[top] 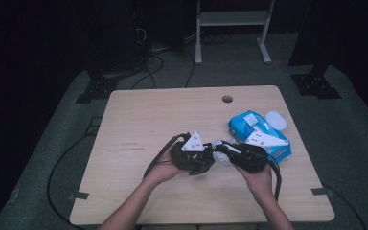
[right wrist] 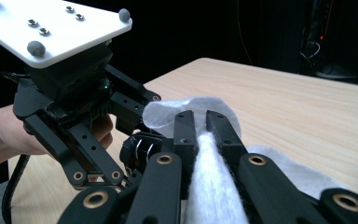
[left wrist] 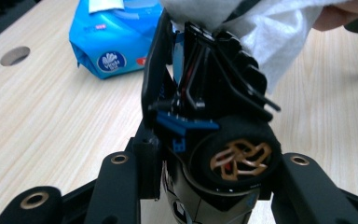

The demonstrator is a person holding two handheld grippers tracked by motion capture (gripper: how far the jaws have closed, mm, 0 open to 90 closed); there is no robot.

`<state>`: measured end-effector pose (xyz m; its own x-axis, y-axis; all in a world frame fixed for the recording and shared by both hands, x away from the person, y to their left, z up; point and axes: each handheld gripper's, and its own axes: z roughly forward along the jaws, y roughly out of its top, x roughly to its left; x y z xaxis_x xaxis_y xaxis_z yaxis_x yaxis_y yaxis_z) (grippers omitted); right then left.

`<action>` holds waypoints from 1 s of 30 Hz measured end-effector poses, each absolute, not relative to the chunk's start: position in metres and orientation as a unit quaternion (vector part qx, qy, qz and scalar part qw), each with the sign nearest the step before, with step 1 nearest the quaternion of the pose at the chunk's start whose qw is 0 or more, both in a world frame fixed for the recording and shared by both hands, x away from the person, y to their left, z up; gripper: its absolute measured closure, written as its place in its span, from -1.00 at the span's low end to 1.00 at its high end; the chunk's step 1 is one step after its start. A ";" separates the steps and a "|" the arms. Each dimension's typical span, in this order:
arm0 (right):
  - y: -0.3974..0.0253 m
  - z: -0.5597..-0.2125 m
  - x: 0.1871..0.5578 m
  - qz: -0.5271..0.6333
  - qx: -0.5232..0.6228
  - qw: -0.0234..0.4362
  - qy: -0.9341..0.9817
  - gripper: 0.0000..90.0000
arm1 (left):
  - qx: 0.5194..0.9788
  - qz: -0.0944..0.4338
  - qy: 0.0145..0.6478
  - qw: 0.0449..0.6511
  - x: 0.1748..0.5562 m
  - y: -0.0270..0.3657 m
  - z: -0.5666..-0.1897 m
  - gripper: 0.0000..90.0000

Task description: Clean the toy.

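Note:
My left gripper [top: 207,162] is shut on a small black gadget [left wrist: 214,93] that has wire loops, a blue part and a round end with an orange pattern. My right gripper [right wrist: 201,123] is shut on a white wipe [right wrist: 209,186], which it presses against the gadget's far end [right wrist: 137,149]. The wipe [left wrist: 279,32] drapes over the top of the gadget. Both grippers meet tip to tip above the middle of the wooden table [top: 172,115], nearer the front edge, with the right gripper [top: 222,152] coming from the right.
A blue pack of wet wipes [top: 242,127] with its white lid [top: 275,120] flipped open lies just behind the right gripper. A round hole [top: 227,99] sits near the table's far edge. Cables and a white frame [top: 230,28] stand on the floor beyond.

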<state>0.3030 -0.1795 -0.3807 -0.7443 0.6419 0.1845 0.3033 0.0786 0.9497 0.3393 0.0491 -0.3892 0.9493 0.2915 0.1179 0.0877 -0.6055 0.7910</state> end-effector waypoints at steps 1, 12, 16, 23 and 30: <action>-0.180 -0.381 0.303 0.596 0.329 0.141 0.719 0.82 | 0.887 0.119 0.107 0.433 0.339 0.050 -0.389 0.27; -0.188 -0.388 0.304 0.607 0.342 0.122 0.707 0.82 | 0.892 0.119 0.104 0.423 0.338 0.049 -0.392 0.27; -0.190 -0.396 0.308 0.597 0.351 0.121 0.711 0.83 | 0.892 0.123 0.105 0.422 0.338 0.049 -0.392 0.27; -0.197 -0.415 0.315 0.583 0.383 0.082 0.712 0.83 | 0.886 0.119 0.110 0.434 0.338 0.052 -0.390 0.27; -0.195 -0.404 0.312 0.609 0.375 0.071 0.696 0.83 | 0.877 0.118 0.111 0.452 0.336 0.051 -0.388 0.27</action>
